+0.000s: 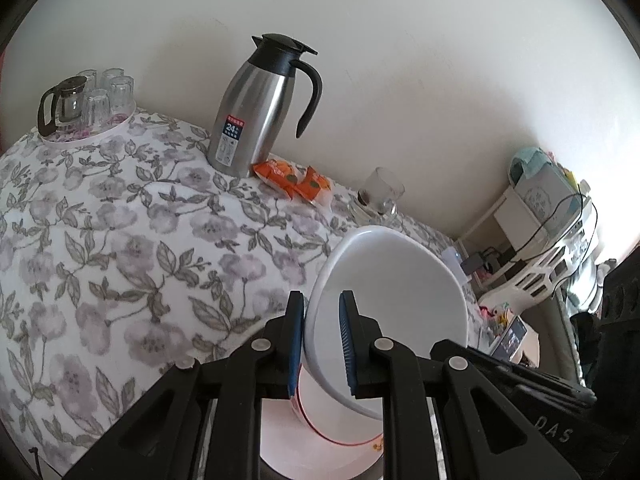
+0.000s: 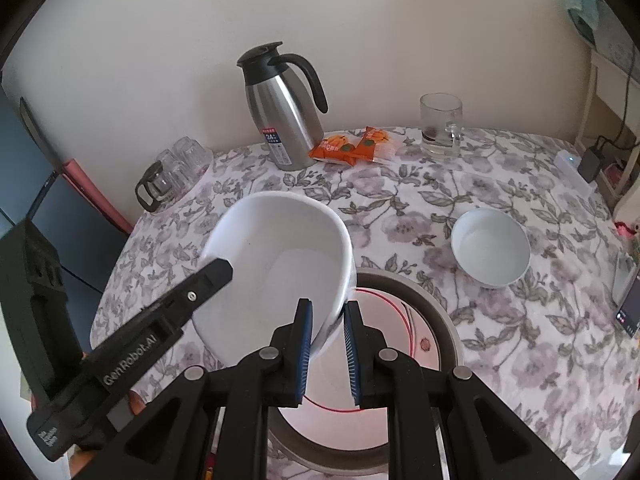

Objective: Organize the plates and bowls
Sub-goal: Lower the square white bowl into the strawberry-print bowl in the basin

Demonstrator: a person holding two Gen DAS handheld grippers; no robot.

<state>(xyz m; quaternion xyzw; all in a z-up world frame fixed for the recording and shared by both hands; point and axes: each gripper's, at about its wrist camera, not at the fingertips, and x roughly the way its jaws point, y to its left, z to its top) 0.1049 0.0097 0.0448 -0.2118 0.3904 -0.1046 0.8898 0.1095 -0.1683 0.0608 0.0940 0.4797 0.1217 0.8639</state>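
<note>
- Your left hand-held gripper [image 1: 322, 344] is clamped on the near rim of the large white ceramic bowl [image 2: 276, 264], and your right hand-held gripper [image 2: 326, 350] pinches the opposite rim; a grip on each side probably keeps so wide a bowl from swinging.
- You hold that bowl tilted, clear of the floral-patterned tabletop [image 2: 500, 360], partly above the round white plate with a red ring [image 2: 416, 332] that sits on a wider grey-rimmed plate [image 2: 450, 320] (a stack already begun, by the look of it).
- That position suggests you mean to set the bowl on the stack; level it first, since a tilted rim could strike the plate edge.
- The small white bowl [image 2: 490, 246] sits alone to the right, well apart from the stack, not yet gathered.
- The stainless steel carafe with a black handle [image 2: 286, 116], the orange snack packets [image 2: 352, 146] and the clear glass mug [image 2: 440, 128] stand along the far edge by the wall, out of your working space.
- The glass teapot and tumblers [image 2: 172, 178] sit grouped at the far left, equally clear of you.
</note>
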